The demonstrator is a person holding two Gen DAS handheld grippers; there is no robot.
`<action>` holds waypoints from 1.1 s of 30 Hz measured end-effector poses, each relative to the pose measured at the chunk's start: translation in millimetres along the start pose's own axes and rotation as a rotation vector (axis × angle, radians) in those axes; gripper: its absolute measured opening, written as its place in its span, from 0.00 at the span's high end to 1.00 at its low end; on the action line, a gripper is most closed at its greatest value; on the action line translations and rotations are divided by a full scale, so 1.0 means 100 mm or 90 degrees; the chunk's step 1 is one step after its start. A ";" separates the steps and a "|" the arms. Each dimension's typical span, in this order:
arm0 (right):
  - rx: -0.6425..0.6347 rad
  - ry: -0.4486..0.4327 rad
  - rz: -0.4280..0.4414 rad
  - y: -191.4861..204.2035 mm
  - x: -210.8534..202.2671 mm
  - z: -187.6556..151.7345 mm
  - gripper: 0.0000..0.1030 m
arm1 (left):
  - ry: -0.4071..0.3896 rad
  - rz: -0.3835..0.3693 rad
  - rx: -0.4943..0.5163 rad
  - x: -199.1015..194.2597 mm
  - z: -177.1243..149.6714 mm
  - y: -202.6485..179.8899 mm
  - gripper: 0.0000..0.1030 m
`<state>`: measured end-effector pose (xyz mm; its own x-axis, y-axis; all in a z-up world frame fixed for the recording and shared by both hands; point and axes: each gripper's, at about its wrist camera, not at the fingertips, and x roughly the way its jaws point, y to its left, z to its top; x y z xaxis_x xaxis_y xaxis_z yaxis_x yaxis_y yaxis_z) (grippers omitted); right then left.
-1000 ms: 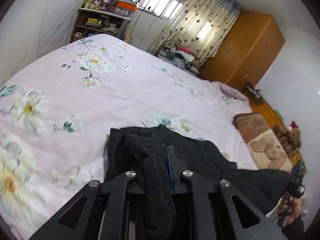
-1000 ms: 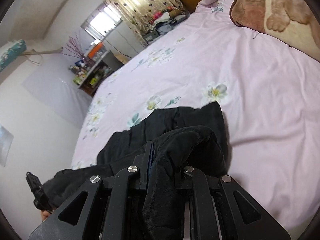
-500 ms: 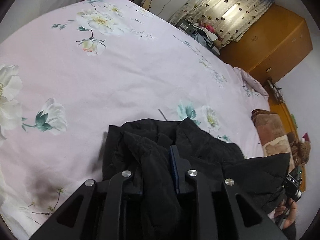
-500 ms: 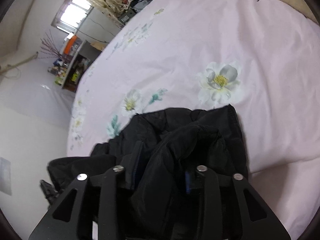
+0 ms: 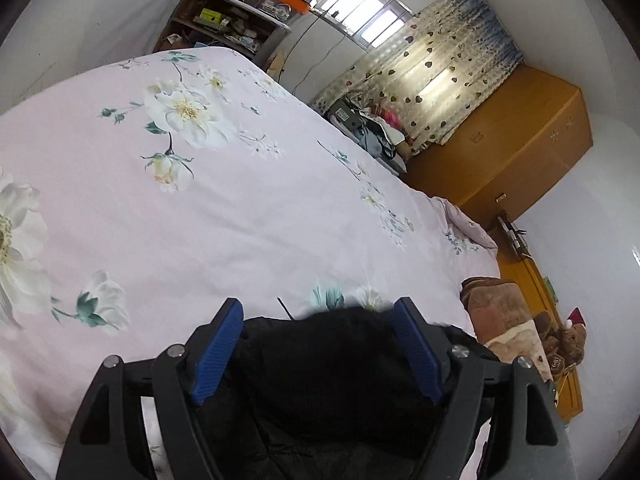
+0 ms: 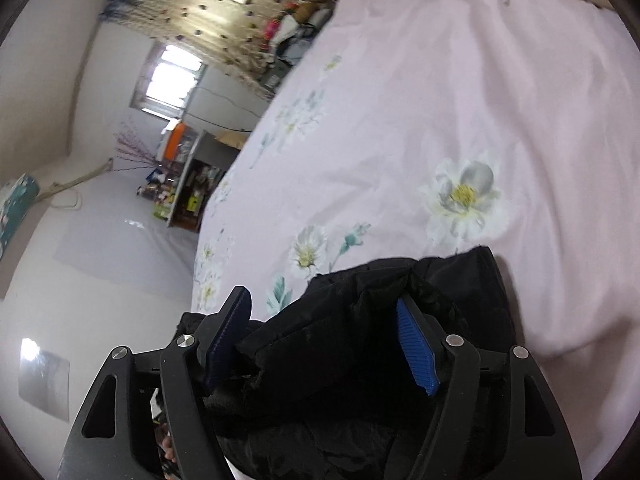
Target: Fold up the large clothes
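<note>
Left gripper [image 5: 318, 346]: jaws spread wide, gripping nothing; the black garment [image 5: 340, 384] lies loose between the blue pads [image 5: 218, 350]. Right gripper [image 6: 324, 344]: jaws likewise apart, with bunched black cloth between them, not clamped. The garment rests on the near edge of the pink flowered bedsheet [image 5: 248, 216], its far hem doubled over in a thick layer.

Status, as judged: one fold appears laid and released. The bundle looks lumpy and uneven; smoothing and further folds likely remain.
</note>
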<state>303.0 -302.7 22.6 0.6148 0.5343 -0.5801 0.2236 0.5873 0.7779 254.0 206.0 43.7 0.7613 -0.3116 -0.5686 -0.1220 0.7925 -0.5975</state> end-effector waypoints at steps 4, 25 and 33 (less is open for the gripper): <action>0.001 -0.018 0.044 0.02 -0.10 0.02 0.27 | 0.020 0.032 0.039 0.04 -0.05 0.01 0.23; -0.236 0.073 -0.062 -0.16 0.53 0.16 0.27 | 0.165 0.104 0.176 1.13 -0.24 -0.07 0.26; -0.278 0.037 -0.153 0.07 0.60 0.13 0.85 | 0.070 0.117 0.189 1.05 -0.14 -0.16 0.72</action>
<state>350.7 -274.6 -3.7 0.5391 0.3785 -0.7524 0.0082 0.8909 0.4540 327.0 152.8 -14.8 0.6693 -0.1913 -0.7179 -0.0476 0.9533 -0.2983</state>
